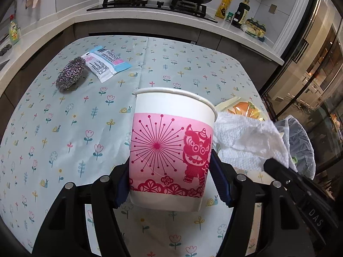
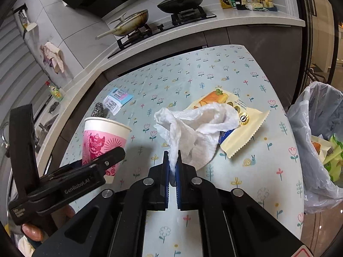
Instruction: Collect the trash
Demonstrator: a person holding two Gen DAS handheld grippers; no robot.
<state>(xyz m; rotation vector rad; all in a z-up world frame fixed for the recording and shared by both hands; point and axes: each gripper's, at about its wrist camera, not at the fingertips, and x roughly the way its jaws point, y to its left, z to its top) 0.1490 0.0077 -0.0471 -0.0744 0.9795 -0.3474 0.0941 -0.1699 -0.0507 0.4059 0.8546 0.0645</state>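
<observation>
Two grabs going at once here: the left gripper (image 1: 170,171) is clamped on the paper cup (image 1: 171,147), held clear of the table (image 1: 64,128), and the right gripper (image 2: 172,165) is pinched tight on a corner of the tissue (image 2: 199,128), which drapes over the snack wrapper (image 2: 242,137). Trash bag (image 2: 317,132) is off the table's right edge. I'd lift the tissue straight up so the wrapper doesn't drag along, then swing right and drop it well inside the bag.

The paper cup (image 1: 171,147) is white with a pink band and red lion print. Beside the cup, the tissue (image 2: 197,128) is white, the tablecloth (image 1: 64,117) pale blue with small flowers.
</observation>
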